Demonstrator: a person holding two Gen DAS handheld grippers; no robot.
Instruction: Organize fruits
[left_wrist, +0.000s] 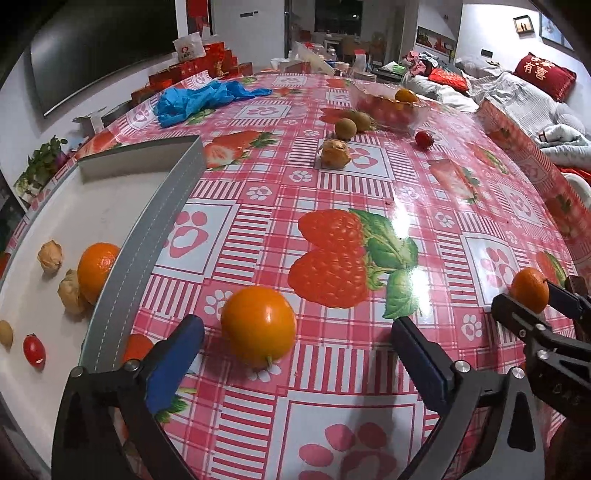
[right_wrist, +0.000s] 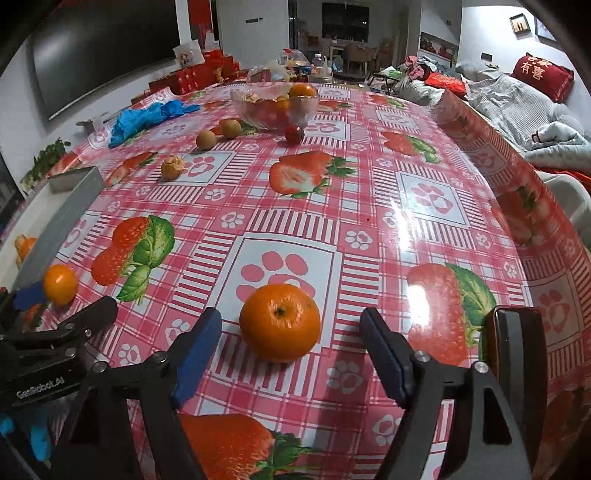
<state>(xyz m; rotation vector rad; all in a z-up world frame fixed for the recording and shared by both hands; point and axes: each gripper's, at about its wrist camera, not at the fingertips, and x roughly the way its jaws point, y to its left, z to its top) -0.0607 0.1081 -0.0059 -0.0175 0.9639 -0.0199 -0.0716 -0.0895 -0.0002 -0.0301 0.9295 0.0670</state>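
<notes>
My left gripper (left_wrist: 297, 326) stands open just above the strawberry-print tablecloth. A smooth orange-yellow round fruit (left_wrist: 258, 326) lies between its blue pads, nearer the left one, and neither pad touches it. My right gripper (right_wrist: 291, 317) is open too, with a mandarin (right_wrist: 279, 322) resting on the cloth between its fingers, clear of both pads. The white tray with a grey wall (left_wrist: 159, 229) lies to the left. It holds a mandarin (left_wrist: 96, 269), a cherry tomato (left_wrist: 34, 350) and several papery husked fruits.
A glass bowl (right_wrist: 275, 105) of fruit stands at the far side, with two brown round fruits (left_wrist: 345, 128), a husked fruit (left_wrist: 335, 153) and a cherry tomato (left_wrist: 423, 139) loose beside it. Crumpled blue gloves (left_wrist: 199, 98) lie far left. The table's right edge (right_wrist: 535, 206) drops toward a sofa.
</notes>
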